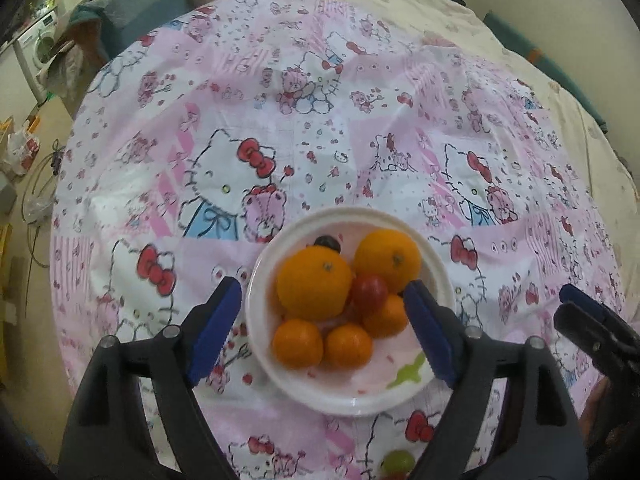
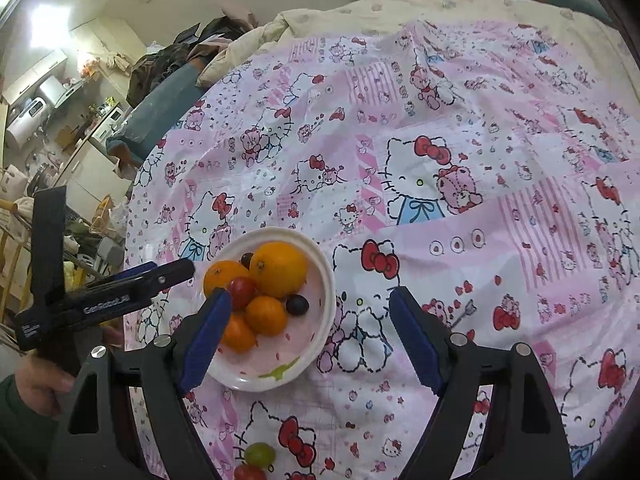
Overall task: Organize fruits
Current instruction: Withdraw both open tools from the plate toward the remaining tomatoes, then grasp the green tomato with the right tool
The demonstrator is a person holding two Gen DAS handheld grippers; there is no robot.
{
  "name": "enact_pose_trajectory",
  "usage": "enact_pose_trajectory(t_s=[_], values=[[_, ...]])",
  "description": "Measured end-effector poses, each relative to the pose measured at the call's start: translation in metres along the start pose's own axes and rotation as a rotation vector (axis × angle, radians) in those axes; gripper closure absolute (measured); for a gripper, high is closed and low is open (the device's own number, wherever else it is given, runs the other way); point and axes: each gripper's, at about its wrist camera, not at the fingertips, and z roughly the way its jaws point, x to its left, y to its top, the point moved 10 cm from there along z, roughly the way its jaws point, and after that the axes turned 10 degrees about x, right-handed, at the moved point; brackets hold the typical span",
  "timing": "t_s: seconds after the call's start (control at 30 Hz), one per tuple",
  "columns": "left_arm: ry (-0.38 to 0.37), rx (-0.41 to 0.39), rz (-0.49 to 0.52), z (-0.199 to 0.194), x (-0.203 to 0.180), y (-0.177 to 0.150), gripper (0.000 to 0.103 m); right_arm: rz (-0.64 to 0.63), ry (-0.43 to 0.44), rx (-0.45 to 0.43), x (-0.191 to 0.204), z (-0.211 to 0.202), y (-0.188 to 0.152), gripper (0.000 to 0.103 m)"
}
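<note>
A white plate point(image 1: 352, 404) sits on the pink cartoon-cat cloth point(image 1: 320, 140). It holds two big oranges point(image 1: 314, 284), three small mandarins point(image 1: 298, 342), a red cherry tomato point(image 1: 370, 290) and a dark grape point(image 1: 328, 243). My left gripper point(image 1: 320, 285) hangs open over the plate, nothing between its blue pads. In the right wrist view the plate point(image 2: 326, 280) lies at lower left, and my right gripper point(image 2: 311, 295) is open and empty over its right side. The left gripper point(image 2: 168, 270) shows there from the side. A green grape point(image 2: 260, 454) and a red tomato point(image 2: 248, 472) lie loose on the cloth, close to me.
The cloth covers a bed with a beige duvet point(image 2: 400, 4) behind it. A blue cushion point(image 2: 160, 108) lies at the bed's left edge, with kitchen clutter beyond. A person's hand point(image 2: 40, 388) in a green sleeve holds the left gripper. The right gripper's finger point(image 1: 576, 300) shows at right.
</note>
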Motion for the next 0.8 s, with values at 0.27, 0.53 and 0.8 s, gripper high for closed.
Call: enact_pose_trajectory(t_s=[0.27, 0.53, 0.8], values=[[-0.014, -0.017, -0.038, -0.022, 0.019, -0.045, 0.022, -0.014, 0.012, 0.041, 0.012, -0.006, -0.04, 0.018], [0.02, -0.043, -0.037, -0.035, 0.028, -0.078, 0.022, -0.008, 0.012, 0.058, 0.024, -0.014, -0.077, 0.018], [0.096, -0.042, -0.039, -0.04, 0.042, -0.105, 0.022, 0.028, 0.0, 0.106, 0.026, -0.003, -0.097, 0.018]])
